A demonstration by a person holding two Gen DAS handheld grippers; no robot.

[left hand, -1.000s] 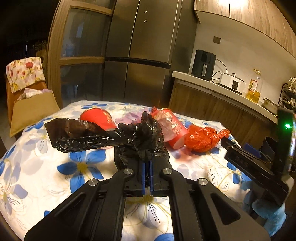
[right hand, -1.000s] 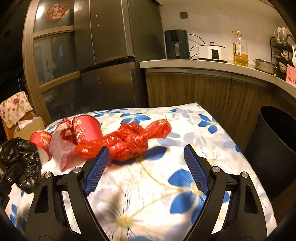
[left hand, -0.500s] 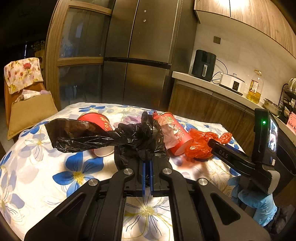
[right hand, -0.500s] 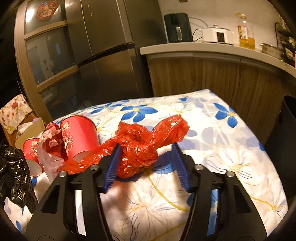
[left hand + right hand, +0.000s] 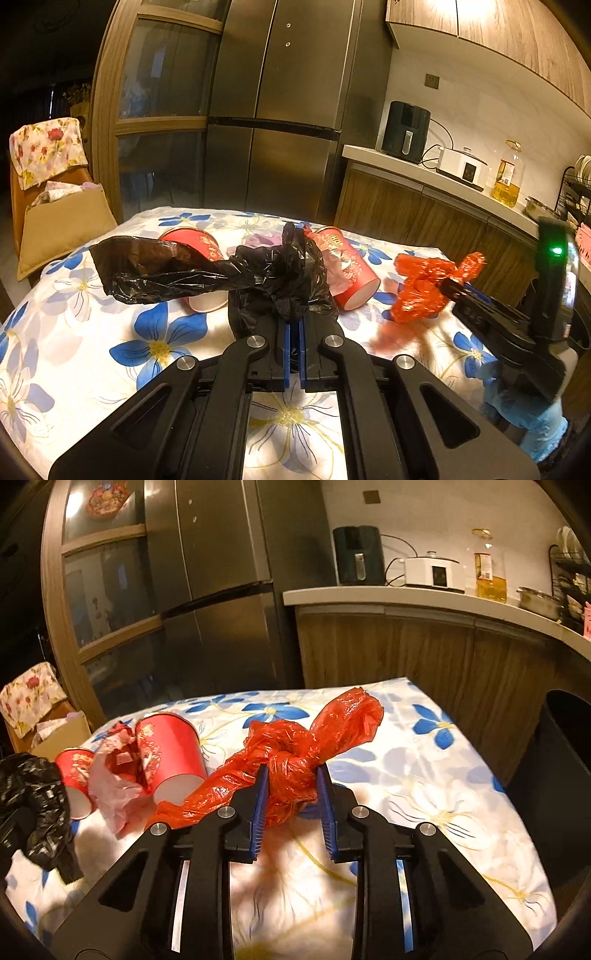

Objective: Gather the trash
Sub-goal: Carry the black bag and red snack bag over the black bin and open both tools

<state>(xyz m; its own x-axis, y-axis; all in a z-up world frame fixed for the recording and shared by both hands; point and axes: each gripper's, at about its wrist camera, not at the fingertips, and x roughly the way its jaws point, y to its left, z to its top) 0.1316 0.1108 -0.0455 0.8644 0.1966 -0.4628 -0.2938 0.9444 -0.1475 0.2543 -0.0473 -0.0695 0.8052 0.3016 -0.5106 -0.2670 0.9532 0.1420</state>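
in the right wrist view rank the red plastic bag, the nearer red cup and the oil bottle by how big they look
1. red plastic bag, largest
2. nearer red cup
3. oil bottle, smallest, though it stands far back on the counter, so its true size is unsure

My right hand-held gripper (image 5: 290,794) has just been closing and now pinches the knotted red bag (image 5: 295,760); two red cups (image 5: 166,749) lie toward the desk's (image 5: 443,794) left edge

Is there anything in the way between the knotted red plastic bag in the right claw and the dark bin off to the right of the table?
Nothing visible does. The right claw has just been closing on the knotted red plastic bag, and only bare flowered tablecloth lies between it and the dark round bin past the table's right edge.
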